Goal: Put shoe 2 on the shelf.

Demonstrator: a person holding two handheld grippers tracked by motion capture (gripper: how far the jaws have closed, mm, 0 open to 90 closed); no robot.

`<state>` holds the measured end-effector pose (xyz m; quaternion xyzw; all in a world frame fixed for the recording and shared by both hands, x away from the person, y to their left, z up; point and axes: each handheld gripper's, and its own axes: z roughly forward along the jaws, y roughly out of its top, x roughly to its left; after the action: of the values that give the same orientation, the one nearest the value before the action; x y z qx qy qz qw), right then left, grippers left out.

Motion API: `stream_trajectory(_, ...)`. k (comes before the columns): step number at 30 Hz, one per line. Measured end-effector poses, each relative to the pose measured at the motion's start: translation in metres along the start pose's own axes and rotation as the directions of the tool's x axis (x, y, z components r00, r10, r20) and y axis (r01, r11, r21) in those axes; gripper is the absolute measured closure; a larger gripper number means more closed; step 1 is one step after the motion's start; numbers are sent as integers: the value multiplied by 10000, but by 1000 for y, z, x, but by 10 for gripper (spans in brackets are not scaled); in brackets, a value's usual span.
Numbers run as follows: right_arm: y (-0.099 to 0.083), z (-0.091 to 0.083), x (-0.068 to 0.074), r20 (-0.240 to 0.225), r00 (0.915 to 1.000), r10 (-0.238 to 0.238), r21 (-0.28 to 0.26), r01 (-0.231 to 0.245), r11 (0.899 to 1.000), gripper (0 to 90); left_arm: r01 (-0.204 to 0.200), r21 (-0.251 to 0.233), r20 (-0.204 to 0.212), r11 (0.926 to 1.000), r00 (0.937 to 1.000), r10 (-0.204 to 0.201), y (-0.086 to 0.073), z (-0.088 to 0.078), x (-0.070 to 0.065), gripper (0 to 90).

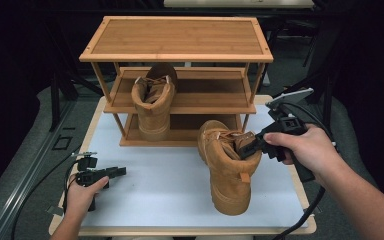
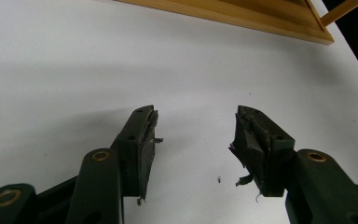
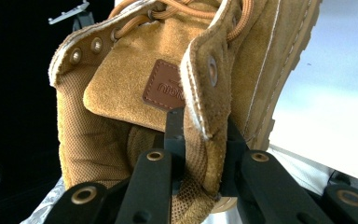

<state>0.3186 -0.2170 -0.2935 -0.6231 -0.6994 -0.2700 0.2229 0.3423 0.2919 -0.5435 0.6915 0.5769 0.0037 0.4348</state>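
A tan suede boot [image 1: 227,167] hangs tilted over the white table top [image 1: 155,175], its sole toward me. My right gripper [image 1: 250,145] is shut on the boot's collar; in the right gripper view the collar edge [image 3: 209,140] sits pinched between the two black jaws, with the tongue and its brown label [image 3: 164,85] behind. A second tan boot [image 1: 154,102] stands upright on the middle shelf of the wooden rack [image 1: 176,37]. My left gripper [image 1: 117,171] rests low at the table's left front, open, its worn pads [image 2: 149,144] apart over bare white surface.
The three-tier bamboo rack takes up the back half of the table; its bottom shelf edge [image 2: 242,16] shows in the left gripper view. Black cables [image 1: 35,190] trail off the left side. Dark floor and table legs surround the table.
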Motion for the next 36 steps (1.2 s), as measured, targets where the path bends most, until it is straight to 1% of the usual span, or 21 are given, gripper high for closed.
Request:
stream_trajectory(2, 0, -3, 6, 84, 9997, -217, -73, 218, 9997, 787, 42, -32, 30, 10000, 10000, -42, 0, 0, 0, 479)
stream_trajectory(5, 1, -10, 14, -51, 9995, -316, -269, 314, 9991, 787, 100, -70, 37, 9999, 9999, -100, 0, 0, 0, 479)
stream_trajectory(7, 1, -16, 20, -278, 9989, -378, -370, 368, 9986, 787, 64, -28, 22, 10000, 10000, -64, 0, 0, 0, 480)
stream_trajectory(9, 2, -22, 24, -500, 9973, -545, -585, 515, 9970, 787, 94, -68, 28, 9999, 10000, -94, 0, 0, 0, 479)
stream_trajectory(10, 3, -25, 26, -579, 9970, -514, -672, 475, 9966, 787, 90, -71, 35, 9999, 10000, -90, 0, 0, 0, 480)
stream_trajectory(11, 5, -27, 28, -669, 9960, -587, -783, 534, 9955, 787, 83, -69, 39, 9999, 10000, -82, 0, -1, 0, 479)
stream_trajectory(15, 12, -32, 34, -831, 9925, -897, -1160, 797, 9900, 788, 20, -42, 30, 10000, 10000, -19, 1, -1, 0, 479)
stream_trajectory(17, 17, -33, 36, -881, 9920, -907, -1355, 783, 9877, 787, 21, -52, 23, 10000, 10000, -21, 0, -1, 1, 479)
stream_trajectory(22, 32, -28, 34, -1011, 9910, -876, -1565, 711, 9851, 788, 64, -44, 64, 10000, 10000, -63, 0, 0, 1, 479)
stream_trajectory(24, 40, -24, 31, -1122, 9897, -887, -1824, 673, 9809, 788, 69, -50, 60, 10000, 10000, -69, 0, -1, 1, 479)
stream_trajectory(26, 45, -21, 29, -1061, 9902, -907, -1922, 690, 9789, 788, 83, -16, 51, 10000, 10000, -83, 0, -1, 2, 479)
stream_trajectory(27, 49, -19, 28, -1048, 9900, -942, -2107, 705, 9750, 788, 88, -19, 50, 10000, 9999, -88, 0, -1, 2, 479)
stream_trajectory(30, 58, -15, 23, -1131, 9897, -883, -2361, 595, 9699, 787, 78, -37, 33, 10000, 10000, -78, 0, -1, 3, 480)
stream_trajectory(32, 63, -12, 19, -1368, 9869, -850, -2602, 470, 9644, 787, 38, -4, 6, 10000, 10000, -38, 0, -1, 4, 480)
stream_trajectory(34, 68, -10, 15, -1428, 9865, -803, -2782, 379, 9598, 787, 63, 28, 11, 10000, 10000, -63, 0, 0, 4, 480)
stream_trajectory(36, 73, -7, 13, -1519, 9852, -800, -3051, 302, 9518, 787, 155, 25, 31, 9999, 9999, -155, 0, 0, 3, 480)
